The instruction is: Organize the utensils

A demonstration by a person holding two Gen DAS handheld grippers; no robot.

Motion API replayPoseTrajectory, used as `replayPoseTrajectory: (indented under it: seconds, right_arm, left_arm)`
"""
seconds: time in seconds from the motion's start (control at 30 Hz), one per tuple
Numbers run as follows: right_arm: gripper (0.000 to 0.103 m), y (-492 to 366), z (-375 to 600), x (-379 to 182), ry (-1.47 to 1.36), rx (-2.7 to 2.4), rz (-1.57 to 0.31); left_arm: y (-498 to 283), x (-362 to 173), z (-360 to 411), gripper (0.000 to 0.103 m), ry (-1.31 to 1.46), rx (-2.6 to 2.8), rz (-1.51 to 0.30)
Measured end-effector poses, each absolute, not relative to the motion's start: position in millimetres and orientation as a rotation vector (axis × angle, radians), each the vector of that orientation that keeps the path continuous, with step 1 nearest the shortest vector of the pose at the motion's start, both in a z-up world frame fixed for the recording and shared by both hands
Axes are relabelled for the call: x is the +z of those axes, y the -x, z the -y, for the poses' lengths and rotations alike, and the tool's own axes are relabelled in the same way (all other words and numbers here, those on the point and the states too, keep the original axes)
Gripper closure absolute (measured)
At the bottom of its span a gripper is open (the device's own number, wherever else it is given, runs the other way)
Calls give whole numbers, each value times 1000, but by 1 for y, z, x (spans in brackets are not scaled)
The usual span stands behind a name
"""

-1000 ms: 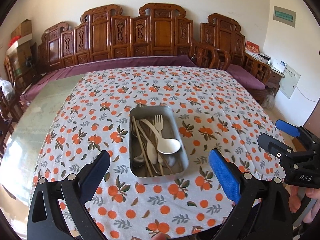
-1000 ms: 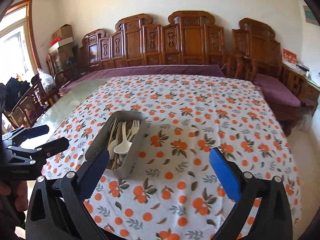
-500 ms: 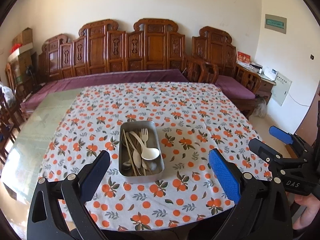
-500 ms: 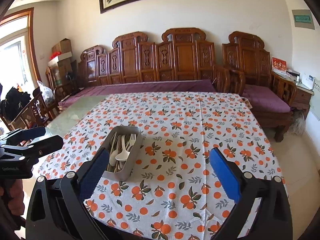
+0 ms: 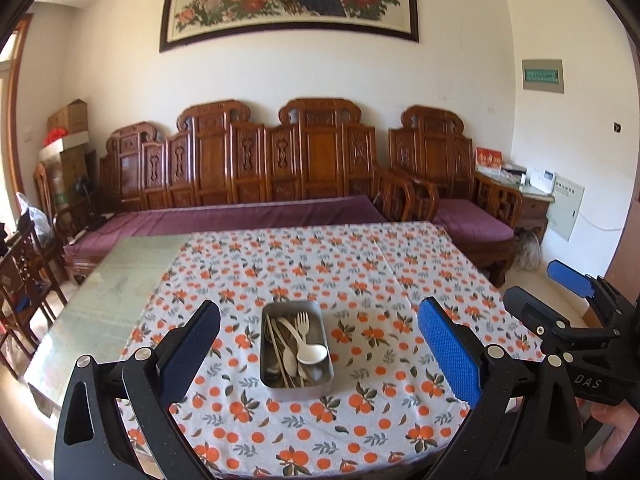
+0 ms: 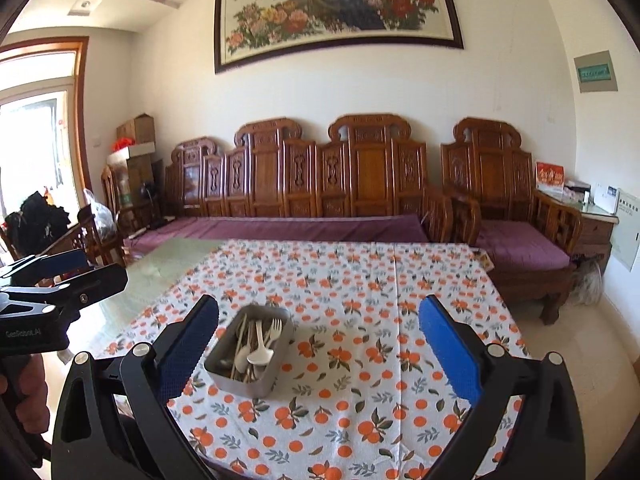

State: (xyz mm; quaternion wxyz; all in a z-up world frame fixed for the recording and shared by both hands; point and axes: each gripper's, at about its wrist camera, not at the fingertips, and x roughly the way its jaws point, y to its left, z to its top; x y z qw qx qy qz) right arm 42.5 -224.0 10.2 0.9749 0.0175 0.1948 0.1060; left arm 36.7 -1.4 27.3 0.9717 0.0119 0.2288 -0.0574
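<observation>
A rectangular metal tin [image 5: 295,384] [image 6: 224,374] rests on the orange-patterned tablecloth [image 5: 360,280] [image 6: 360,288]. Inside lie a white spoon [image 5: 310,354] [image 6: 260,356], a white fork [image 5: 303,322] [image 6: 274,330], chopsticks [image 5: 276,340] and other utensils, all lengthwise. My left gripper [image 5: 318,344] is open, held back above the table's near edge with nothing between its blue pads. My right gripper [image 6: 318,344] is open too and empty, well back from the tin. Each gripper shows at the side of the other's view: the right one [image 5: 548,292], the left one [image 6: 84,268].
A carved wooden bench with purple cushions [image 5: 240,216] runs behind the table, with an armchair [image 5: 472,216] at the right. Bare glass tabletop [image 5: 112,280] lies left of the cloth. A wooden chair [image 5: 24,272] stands at the left. A hand [image 5: 616,432] holds the right gripper.
Both grippers have pulled back and up from the table, so the tin looks smaller and farther. More of the wall and the painting has come into view. Both stay open.
</observation>
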Motion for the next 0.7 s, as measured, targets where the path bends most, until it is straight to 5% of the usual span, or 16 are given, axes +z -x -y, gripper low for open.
replayPoseTrajectory:
  seconds: [0.7]
  right_arm:
    - [2,-27,231,28,-52,195,-329]
  left_arm:
    - [-25,36,-2,8,-13,-81,-407]
